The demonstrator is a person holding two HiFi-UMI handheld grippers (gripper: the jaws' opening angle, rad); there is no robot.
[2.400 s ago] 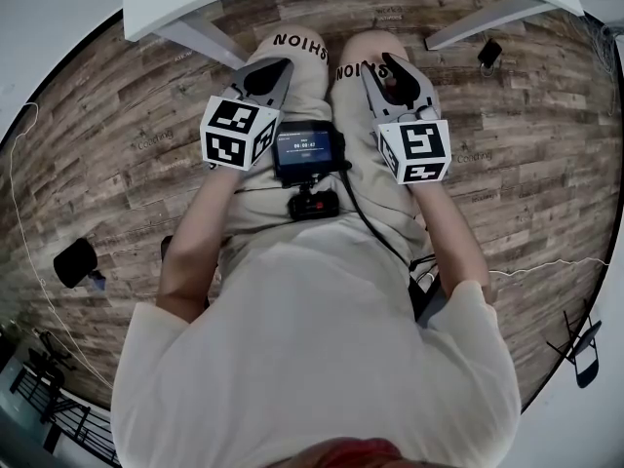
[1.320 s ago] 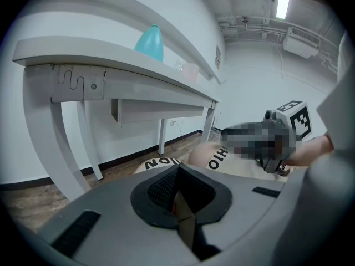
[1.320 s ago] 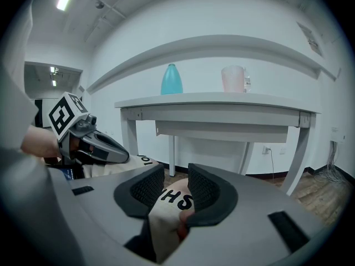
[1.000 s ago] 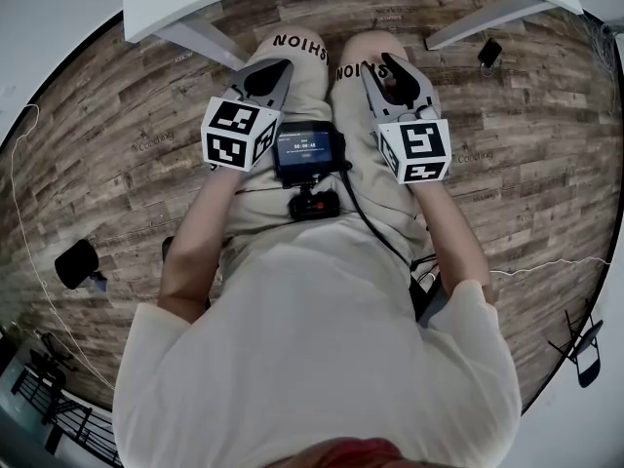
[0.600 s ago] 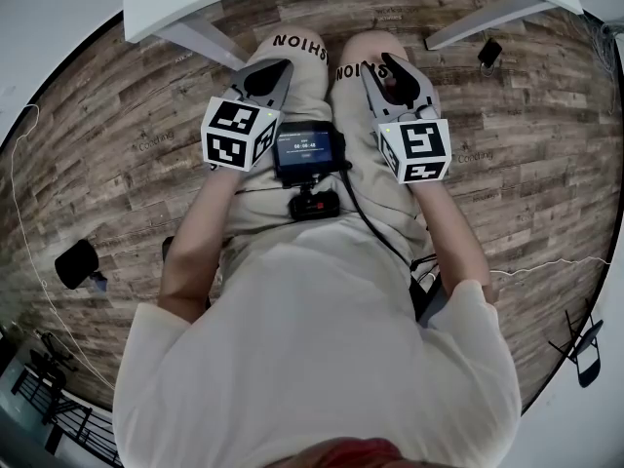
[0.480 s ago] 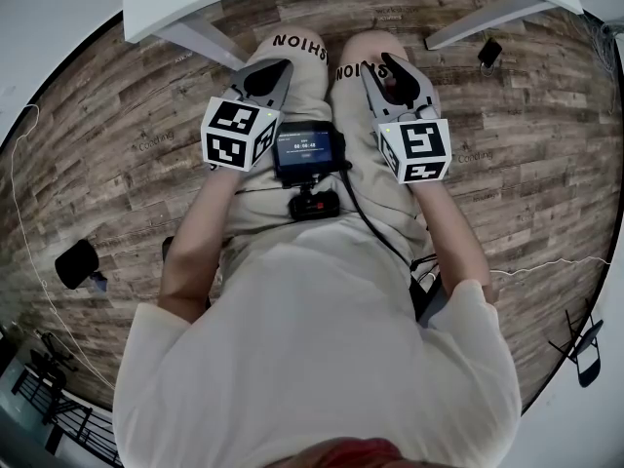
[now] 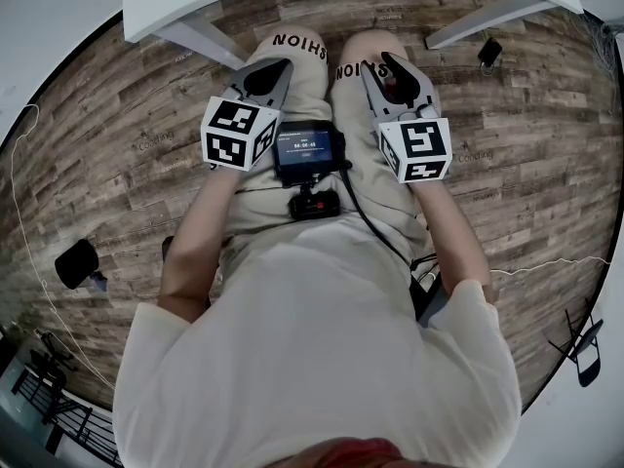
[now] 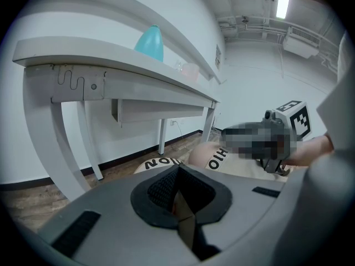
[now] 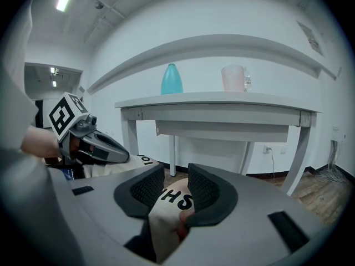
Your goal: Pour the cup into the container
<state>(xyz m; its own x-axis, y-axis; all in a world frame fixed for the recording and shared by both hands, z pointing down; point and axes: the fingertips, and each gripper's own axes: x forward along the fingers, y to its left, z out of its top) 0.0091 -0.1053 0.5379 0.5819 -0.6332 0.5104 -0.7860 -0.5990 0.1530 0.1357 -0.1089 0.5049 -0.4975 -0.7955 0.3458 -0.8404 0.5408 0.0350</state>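
My left gripper (image 8: pixel 178 175) lies on my lap with its fingers (image 8: pixel 158 190) pressed together and nothing between them. Just beside it, my right gripper (image 9: pixel 176 183) has its fingers (image 9: pixel 145 188) a narrow way apart and empty. Through that gap I see only my own knee (image 9: pixel 172 201), right under the tips and just past them.

Beyond my knees is the wooden floor (image 7: pixel 117 144). Farther ahead, and above both sets of fingers, stands the white surface (image 9: pixel 222 100). On it, well out of reach, are the teal container (image 9: pixel 171 79), up and slightly left of my right fingertips, and the pink cup (image 9: pixel 234 77), up and to their right. The two stand apart from each other.

Nothing has changed over the last moments: both grippers sit where they were, at the same widths. I take that to mean the pour has not begun and the cup is untouched. To start, I would need to lift a gripper off my lap, spread its fingers wider than they are now, and reach up and forward to the cup.
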